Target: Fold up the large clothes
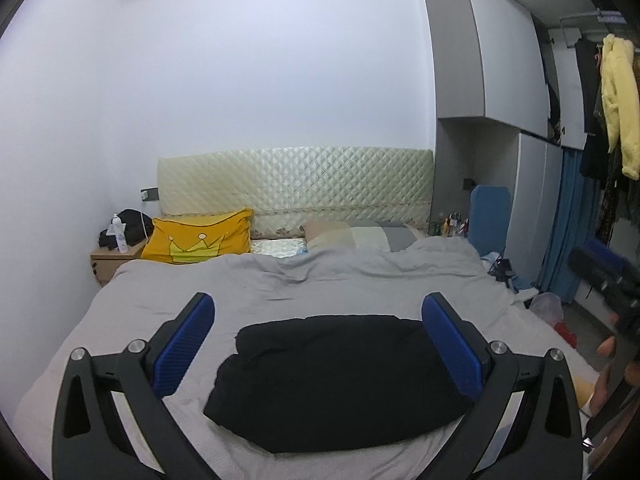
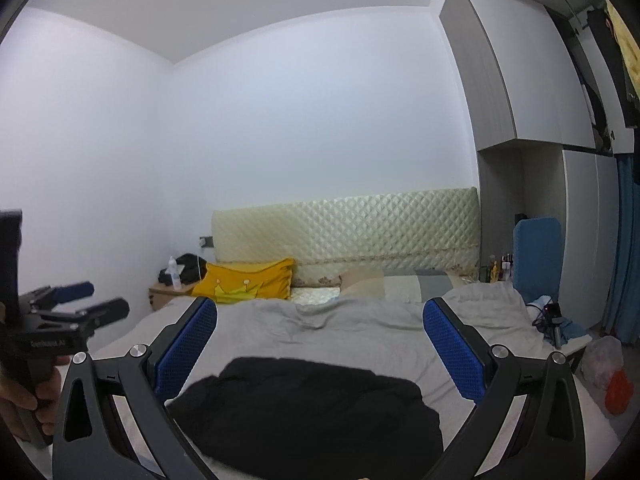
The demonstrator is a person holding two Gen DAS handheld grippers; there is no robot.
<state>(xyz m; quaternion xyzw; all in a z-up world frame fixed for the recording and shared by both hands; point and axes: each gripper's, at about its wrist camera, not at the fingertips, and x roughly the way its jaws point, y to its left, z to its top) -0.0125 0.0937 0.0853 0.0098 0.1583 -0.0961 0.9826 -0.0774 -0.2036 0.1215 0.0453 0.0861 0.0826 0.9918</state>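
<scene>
A black garment [image 1: 336,380] lies folded into a compact bundle on the grey bedcover [image 1: 280,284]. My left gripper [image 1: 320,340] hovers above its near side, open, with nothing between the blue pads [image 1: 184,340]. My right gripper [image 2: 320,344] is open too and held above the same black garment [image 2: 304,412], a little to its right. In the right wrist view the left gripper [image 2: 86,300] shows at the left edge, held by a hand [image 2: 24,396]. In the left wrist view the right gripper [image 1: 596,268] shows blurred at the right edge.
A yellow pillow [image 1: 196,238] and grey-beige pillows [image 1: 360,236] lie against the quilted headboard [image 1: 296,188]. A wooden nightstand [image 1: 112,260] with a bottle stands at the left. Wardrobes [image 1: 500,80], hanging clothes [image 1: 616,104] and bags on the floor [image 2: 608,376] are to the right of the bed.
</scene>
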